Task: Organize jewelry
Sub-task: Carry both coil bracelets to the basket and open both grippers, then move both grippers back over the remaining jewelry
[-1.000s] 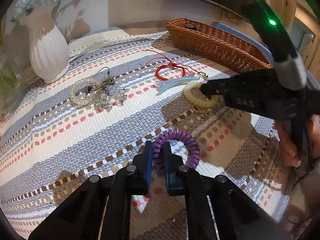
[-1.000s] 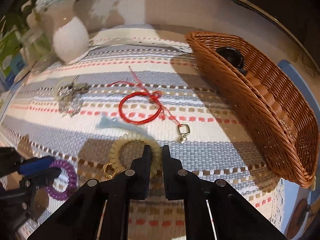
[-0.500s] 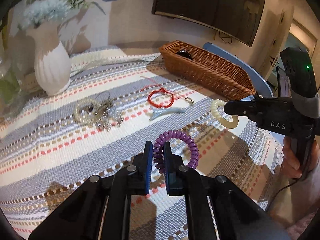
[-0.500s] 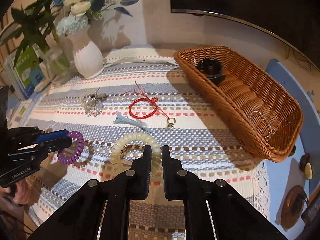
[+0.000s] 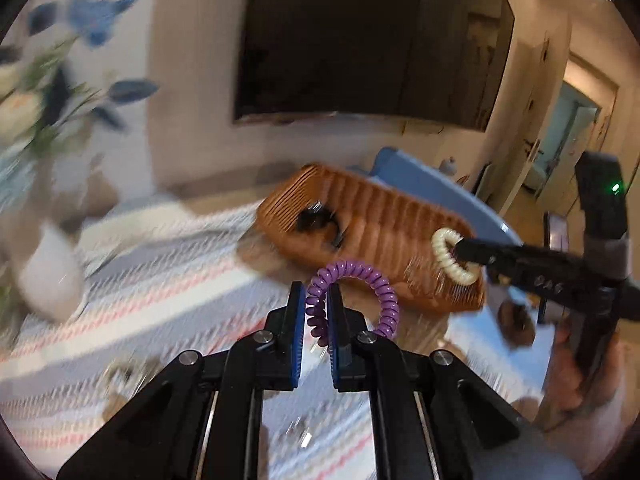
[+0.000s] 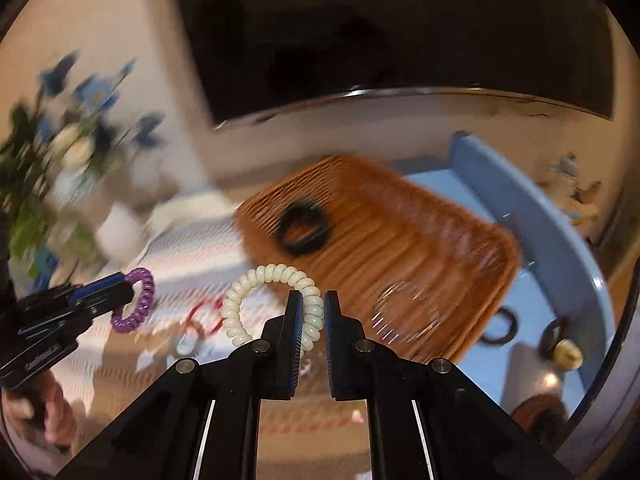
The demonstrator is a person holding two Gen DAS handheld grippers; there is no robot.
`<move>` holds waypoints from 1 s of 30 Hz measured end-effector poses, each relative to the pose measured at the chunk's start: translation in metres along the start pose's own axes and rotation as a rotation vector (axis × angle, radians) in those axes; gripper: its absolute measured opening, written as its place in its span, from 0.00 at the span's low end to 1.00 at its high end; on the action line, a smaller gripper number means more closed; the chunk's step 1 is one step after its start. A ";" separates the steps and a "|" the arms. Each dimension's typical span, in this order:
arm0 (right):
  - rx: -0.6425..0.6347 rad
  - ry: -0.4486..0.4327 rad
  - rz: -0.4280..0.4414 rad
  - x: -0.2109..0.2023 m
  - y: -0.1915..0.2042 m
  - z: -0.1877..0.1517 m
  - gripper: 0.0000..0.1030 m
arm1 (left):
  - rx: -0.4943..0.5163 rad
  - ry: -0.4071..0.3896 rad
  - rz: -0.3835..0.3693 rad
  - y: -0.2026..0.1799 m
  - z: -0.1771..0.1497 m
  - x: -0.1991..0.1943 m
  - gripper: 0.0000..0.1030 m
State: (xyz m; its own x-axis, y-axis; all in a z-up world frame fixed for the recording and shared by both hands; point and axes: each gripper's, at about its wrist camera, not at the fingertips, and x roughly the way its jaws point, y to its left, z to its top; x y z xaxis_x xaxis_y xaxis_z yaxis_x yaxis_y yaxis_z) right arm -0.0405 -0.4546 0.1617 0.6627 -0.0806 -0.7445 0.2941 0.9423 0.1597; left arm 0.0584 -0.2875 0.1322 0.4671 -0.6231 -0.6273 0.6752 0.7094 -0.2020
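Note:
My left gripper (image 5: 316, 300) is shut on a purple spiral hair tie (image 5: 384, 288) and holds it in the air short of the wicker basket (image 5: 400, 216). My right gripper (image 6: 311, 308) is shut on a cream spiral hair tie (image 6: 256, 284), also lifted, near the basket's front edge (image 6: 440, 256). A black hair tie (image 6: 304, 228) lies in the basket. In the right wrist view the left gripper (image 6: 132, 292) shows at the left with the purple tie (image 6: 136, 308). In the left wrist view the right gripper (image 5: 464, 252) shows over the basket's right end with the cream tie (image 5: 444, 256).
The striped woven cloth (image 5: 160, 292) carries a red cord bracelet (image 6: 204, 312), blurred. A white vase with blue flowers (image 5: 48, 272) stands at the left. A blue tray (image 6: 560, 248) lies behind and right of the basket. A dark screen (image 5: 360, 40) hangs on the wall.
Both grippers have lifted their hair ties off the cloth and swung up and toward the basket. The views are now motion-blurred.

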 end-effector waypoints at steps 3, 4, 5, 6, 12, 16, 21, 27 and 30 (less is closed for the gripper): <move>0.076 -0.006 -0.048 0.015 -0.025 0.020 0.10 | 0.002 0.017 -0.055 -0.013 0.024 0.033 0.09; 0.102 -0.007 -0.065 0.021 -0.035 0.025 0.10 | 0.007 0.024 -0.058 -0.017 0.030 0.043 0.09; 0.125 -0.005 -0.078 0.029 -0.043 0.029 0.10 | 0.017 0.036 -0.054 -0.023 0.036 0.058 0.09; 0.144 -0.001 -0.092 0.035 -0.050 0.032 0.10 | 0.022 0.044 -0.048 -0.026 0.038 0.067 0.09; 0.206 0.018 -0.138 0.067 -0.077 0.036 0.10 | 0.029 0.105 -0.051 -0.041 0.043 0.125 0.09; 0.216 0.039 -0.122 0.080 -0.080 0.036 0.10 | 0.052 0.132 -0.034 -0.047 0.037 0.143 0.09; 0.200 0.050 -0.133 0.087 -0.078 0.036 0.10 | 0.051 0.135 -0.030 -0.043 0.036 0.152 0.09; 0.201 0.083 -0.122 0.097 -0.075 0.034 0.10 | 0.065 0.119 -0.016 -0.042 0.032 0.149 0.33; 0.210 0.088 -0.104 0.093 -0.075 0.034 0.15 | 0.053 0.098 -0.028 -0.038 0.032 0.135 0.56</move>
State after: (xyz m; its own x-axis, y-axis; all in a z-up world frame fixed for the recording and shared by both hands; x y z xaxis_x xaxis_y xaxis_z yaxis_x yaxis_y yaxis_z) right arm 0.0226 -0.5438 0.1023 0.5617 -0.1367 -0.8160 0.5007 0.8413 0.2037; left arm 0.1138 -0.4094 0.0795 0.3914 -0.6054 -0.6931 0.7175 0.6723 -0.1821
